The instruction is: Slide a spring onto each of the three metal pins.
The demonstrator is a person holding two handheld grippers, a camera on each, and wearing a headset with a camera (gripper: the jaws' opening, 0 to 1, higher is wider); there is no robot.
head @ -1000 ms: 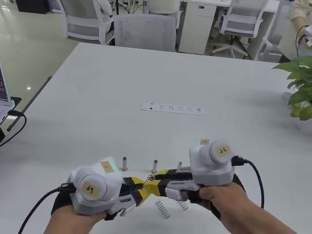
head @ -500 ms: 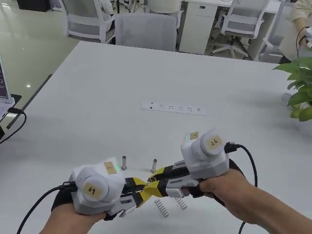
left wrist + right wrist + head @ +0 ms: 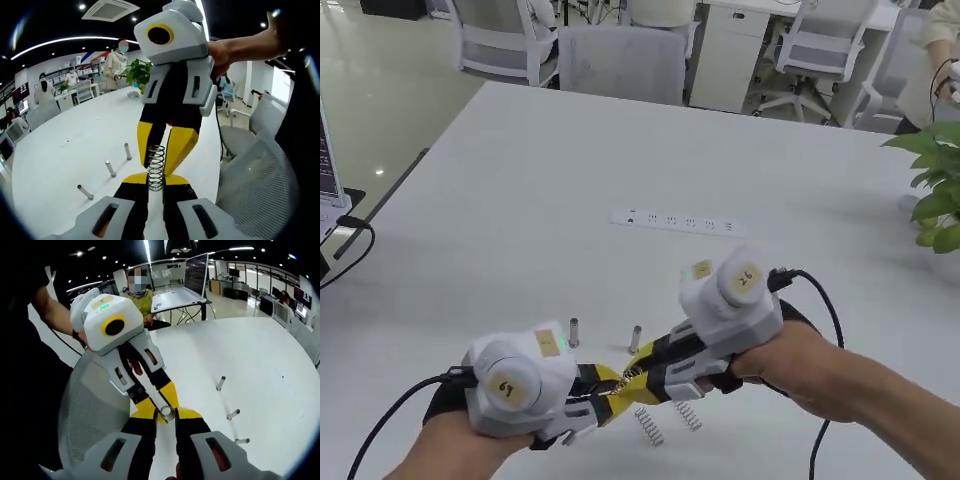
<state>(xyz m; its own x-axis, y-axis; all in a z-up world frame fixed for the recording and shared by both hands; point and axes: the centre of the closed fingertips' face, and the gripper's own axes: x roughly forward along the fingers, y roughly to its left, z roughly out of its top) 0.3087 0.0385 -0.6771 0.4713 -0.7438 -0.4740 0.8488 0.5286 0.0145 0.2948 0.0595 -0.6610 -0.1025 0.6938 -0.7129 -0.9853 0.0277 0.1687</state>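
A small metal spring (image 3: pixel 156 167) is held in the air between my two grippers, which meet tip to tip above the near edge of the white table (image 3: pixel 620 150). My left gripper (image 3: pixel 618 388) is shut on its lower end, my right gripper (image 3: pixel 632 378) on the other end, seen as a ring (image 3: pixel 167 413). Two metal pins (image 3: pixel 574 332) (image 3: pixel 636 340) stand upright just beyond the grippers. All three pins (image 3: pixel 128 151) (image 3: pixel 110 169) (image 3: pixel 85 192) are bare in the left gripper view. Two loose springs (image 3: pixel 648 425) (image 3: pixel 687 415) lie on the table below the grippers.
A white power strip (image 3: pixel 670 221) lies across the middle of the table. A green plant (image 3: pixel 935 190) stands at the right edge. Office chairs (image 3: pixel 620 62) line the far side. A black cable (image 3: pixel 345 255) hangs off the left edge.
My right gripper's body has risen and swung left, tilting more steeply down onto the spring. The left gripper has stayed put. The third pin is now hidden behind the right gripper.
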